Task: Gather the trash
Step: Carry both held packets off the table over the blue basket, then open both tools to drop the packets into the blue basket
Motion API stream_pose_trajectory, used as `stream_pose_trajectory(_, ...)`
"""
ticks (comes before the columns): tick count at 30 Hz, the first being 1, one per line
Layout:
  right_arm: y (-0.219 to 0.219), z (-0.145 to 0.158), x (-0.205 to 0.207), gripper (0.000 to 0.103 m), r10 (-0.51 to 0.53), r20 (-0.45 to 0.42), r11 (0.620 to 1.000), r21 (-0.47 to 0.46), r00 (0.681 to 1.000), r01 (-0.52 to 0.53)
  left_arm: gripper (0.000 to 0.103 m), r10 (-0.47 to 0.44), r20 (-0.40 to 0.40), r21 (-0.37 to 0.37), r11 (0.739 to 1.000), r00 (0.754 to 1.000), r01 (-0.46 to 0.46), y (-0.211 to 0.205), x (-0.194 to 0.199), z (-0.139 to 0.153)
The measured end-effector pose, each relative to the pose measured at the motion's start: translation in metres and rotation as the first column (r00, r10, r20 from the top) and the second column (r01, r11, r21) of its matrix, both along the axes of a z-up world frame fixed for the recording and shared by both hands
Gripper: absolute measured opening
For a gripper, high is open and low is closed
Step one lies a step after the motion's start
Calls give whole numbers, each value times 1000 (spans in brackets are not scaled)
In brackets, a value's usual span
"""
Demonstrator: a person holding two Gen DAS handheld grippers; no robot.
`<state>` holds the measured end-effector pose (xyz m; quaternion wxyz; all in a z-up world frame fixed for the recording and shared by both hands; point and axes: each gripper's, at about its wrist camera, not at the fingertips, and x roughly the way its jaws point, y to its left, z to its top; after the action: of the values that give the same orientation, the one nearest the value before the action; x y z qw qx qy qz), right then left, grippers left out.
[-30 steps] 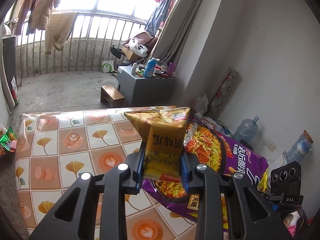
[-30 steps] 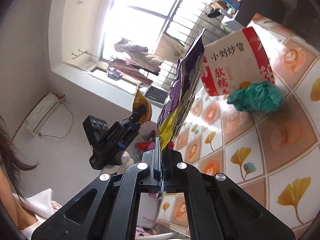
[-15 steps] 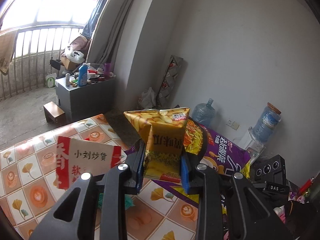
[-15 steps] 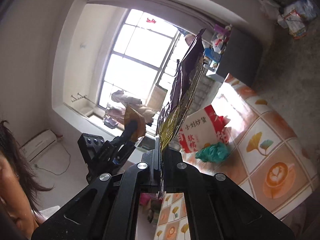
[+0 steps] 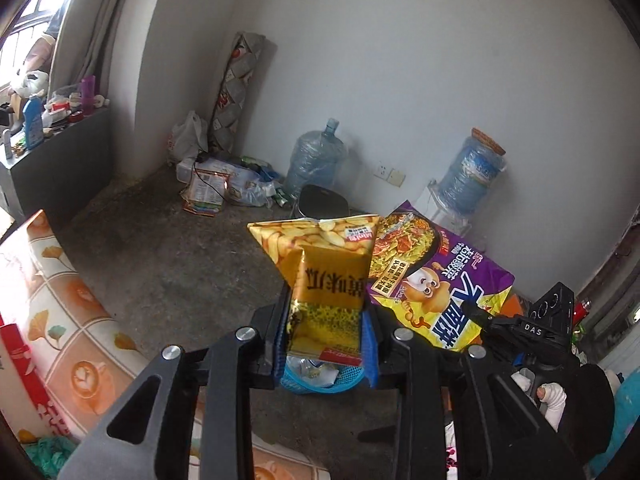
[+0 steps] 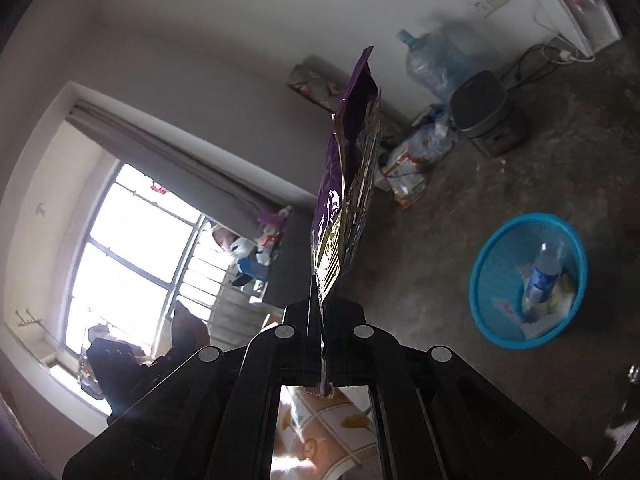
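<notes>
Yellow snack bag (image 5: 330, 280); purple noodle-print bag (image 5: 436, 284); blue mesh basket (image 6: 528, 280); desk (image 5: 52, 300) orange ginkgo-and-latte tiles.

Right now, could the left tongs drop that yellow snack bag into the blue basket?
Probably yes. The left tongs hold the yellow snack bag seemingly right above the blue basket, whose rim peeks out just below, with nothing between them.

A lived-in room of a home, plainly furnished. Bare concrete floor (image 5: 168, 256), white walls, curtained barred window (image 6: 132, 248) with laundry outside. Large water jugs (image 5: 316, 162) against the far wall beside a wall socket (image 5: 390, 174); blue wastebasket (image 6: 528, 280) on the floor; table under a coffee-cup patterned tablecloth (image 5: 60, 320) at the left edge; cluttered grey cabinet (image 5: 60, 152) near the window.
</notes>
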<state>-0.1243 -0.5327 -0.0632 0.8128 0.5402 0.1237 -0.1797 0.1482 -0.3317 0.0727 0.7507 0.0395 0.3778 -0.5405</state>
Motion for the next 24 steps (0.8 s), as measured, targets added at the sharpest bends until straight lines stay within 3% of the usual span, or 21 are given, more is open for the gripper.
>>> stream_pose_trajectory(3,-6,-26,10,0,-52,-173,999,-6,984,51,28,-50,-49,68,996,998,53,-41,0,-31)
stream_pose_trajectory(6,-11,-49,30,0,-70,-351,996,-78,934,45,29,-78,-91,137,987,993,90,-78,1,-64)
stream_pose_trajectory(10,-25,-93,57,1,2,-471,998,-60,882,-34,29,-90,-137,201,973,986,117,-104,-1,-101)
stream_pose_trajectory(14,-44,-140,89,2,49,-601,988,-91,798,-129,29,-92,-153,240,962,984,127,-115,-1,-124)
stream_pose_trajectory(16,-49,-164,103,9,87,-642,980,-80,762,-180,29,-87,-156,256,958,984,125,-119,0,-133)
stream_pose_trajectory(18,-55,-186,103,34,100,-661,985,-37,744,-166,29,-76,-162,268,956,984,118,-120,4,-140)
stream_pose_trajectory(22,-61,-190,79,34,58,-655,995,-20,753,-94,29,-63,-165,291,950,984,110,-119,10,-149)
stream_pose_trajectory(24,-64,-174,74,37,7,-654,998,-41,757,-44,29,-60,-172,304,946,983,110,-122,12,-156)
